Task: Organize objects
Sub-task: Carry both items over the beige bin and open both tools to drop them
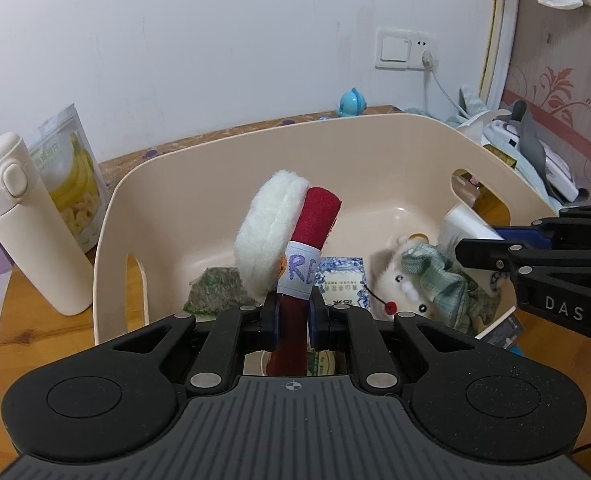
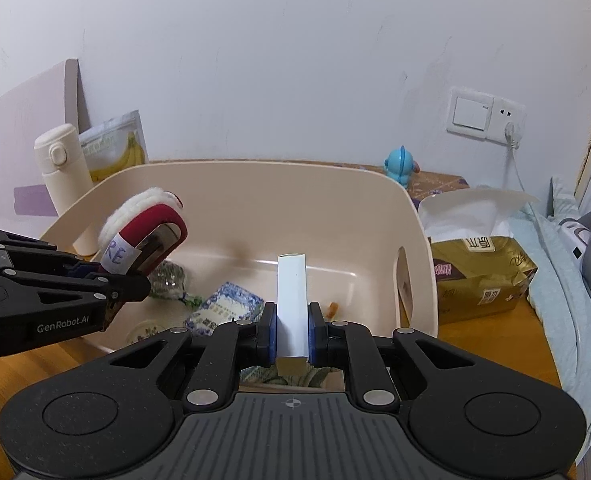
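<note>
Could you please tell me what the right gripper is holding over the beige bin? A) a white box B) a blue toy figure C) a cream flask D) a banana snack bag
A: the right gripper has its jaws closed on a white box above the bin; the toy, bag and flask stand behind it.

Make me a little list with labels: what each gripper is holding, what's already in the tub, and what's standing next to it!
left hand-held gripper: shut on red and white plush slipper
right hand-held gripper: shut on white box
tub: beige plastic basin, both grippers over it
inside tub: blue patterned packet, white plush toy, green packet
beside tub: cream flask, banana chips bag, tissue pack
behind tub: blue toy figure
</note>
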The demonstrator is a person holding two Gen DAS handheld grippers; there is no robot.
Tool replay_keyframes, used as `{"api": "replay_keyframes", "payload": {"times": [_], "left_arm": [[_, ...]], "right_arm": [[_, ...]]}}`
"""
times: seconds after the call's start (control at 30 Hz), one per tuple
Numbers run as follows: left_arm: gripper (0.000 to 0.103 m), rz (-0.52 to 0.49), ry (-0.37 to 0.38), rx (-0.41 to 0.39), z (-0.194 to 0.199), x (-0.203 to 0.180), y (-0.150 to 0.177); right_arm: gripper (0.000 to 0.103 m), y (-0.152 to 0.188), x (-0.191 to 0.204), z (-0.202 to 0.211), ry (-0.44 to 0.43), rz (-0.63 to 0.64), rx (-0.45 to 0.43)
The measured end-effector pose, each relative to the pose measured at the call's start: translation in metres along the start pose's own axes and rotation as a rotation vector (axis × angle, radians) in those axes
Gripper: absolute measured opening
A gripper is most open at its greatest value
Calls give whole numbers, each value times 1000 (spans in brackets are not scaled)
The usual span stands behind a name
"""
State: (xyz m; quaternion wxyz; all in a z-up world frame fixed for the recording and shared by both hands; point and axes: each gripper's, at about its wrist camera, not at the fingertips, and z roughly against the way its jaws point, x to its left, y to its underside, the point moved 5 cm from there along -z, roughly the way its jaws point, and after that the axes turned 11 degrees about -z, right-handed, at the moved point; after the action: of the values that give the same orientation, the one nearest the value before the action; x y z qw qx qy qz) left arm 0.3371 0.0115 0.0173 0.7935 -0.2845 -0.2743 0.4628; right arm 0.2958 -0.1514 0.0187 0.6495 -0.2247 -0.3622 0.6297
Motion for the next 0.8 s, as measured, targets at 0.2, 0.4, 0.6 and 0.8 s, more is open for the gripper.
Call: {"api": "replay_keyframes", "payload": {"times": [0.2, 0.4, 0.6, 0.8], "left_arm": [[22, 23, 4, 11, 2, 2, -1], [55, 20, -28, -20, 16, 4, -2], [67, 22, -38, -52, 32, 4, -3], [68, 46, -36, -84, 51, 3, 1]], "right_arm": [[36, 0, 1, 3, -10, -3, 0], [75, -1, 1, 10, 2, 1, -17], [88, -2, 1, 26, 5, 6, -40], [99, 0, -5, 46, 3, -20, -73]]}}
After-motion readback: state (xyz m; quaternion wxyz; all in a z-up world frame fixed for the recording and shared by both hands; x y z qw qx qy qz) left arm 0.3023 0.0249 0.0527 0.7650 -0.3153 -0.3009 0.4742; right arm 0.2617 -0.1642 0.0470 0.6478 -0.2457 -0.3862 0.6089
